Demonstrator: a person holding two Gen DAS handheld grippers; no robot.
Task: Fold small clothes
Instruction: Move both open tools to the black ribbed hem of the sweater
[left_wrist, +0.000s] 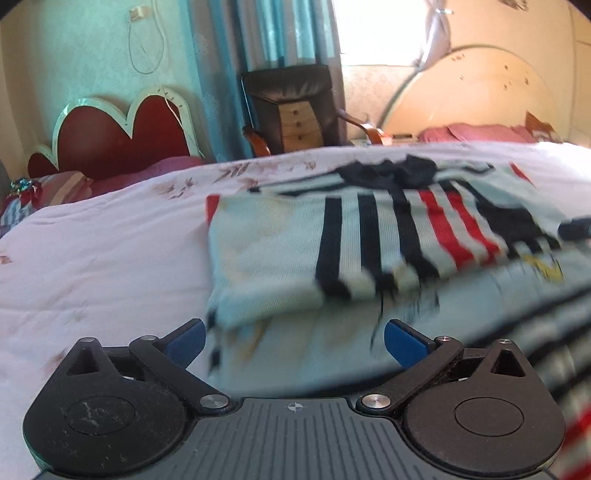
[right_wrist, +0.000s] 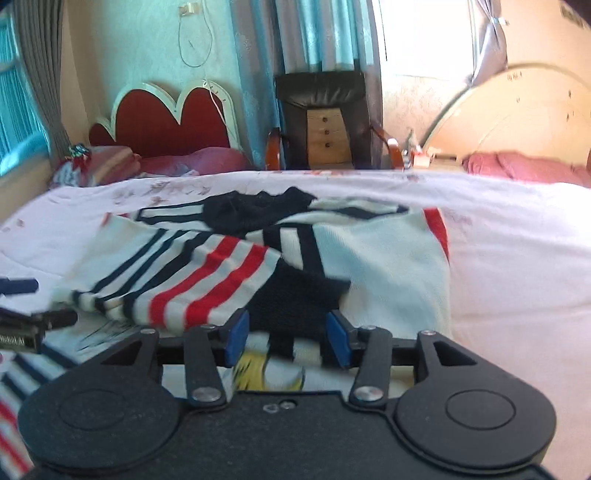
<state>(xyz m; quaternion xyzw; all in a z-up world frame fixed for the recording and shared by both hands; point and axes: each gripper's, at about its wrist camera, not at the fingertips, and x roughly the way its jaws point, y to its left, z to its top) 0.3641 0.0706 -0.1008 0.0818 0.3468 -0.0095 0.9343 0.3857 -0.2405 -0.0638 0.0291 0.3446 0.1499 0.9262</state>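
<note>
A small white sweater (left_wrist: 280, 254) with navy and red stripes and a dark collar lies on the bed, both sleeves folded over its front. It also shows in the right wrist view (right_wrist: 391, 266). My left gripper (left_wrist: 294, 341) is open and empty, low over the sweater's near left part. My right gripper (right_wrist: 287, 338) is open, its blue pads (right_wrist: 236, 338) on either side of the folded sleeve's dark cuff (right_wrist: 295, 302), not closed on it. The left gripper's tip (right_wrist: 22, 328) shows at the left edge of the right wrist view.
The sweater lies on a bed with a white flowered cover (left_wrist: 103, 258). Behind stand a red heart-shaped headboard (left_wrist: 110, 140), pink pillows (right_wrist: 524, 168), a dark armchair (left_wrist: 295, 107) and turquoise curtains.
</note>
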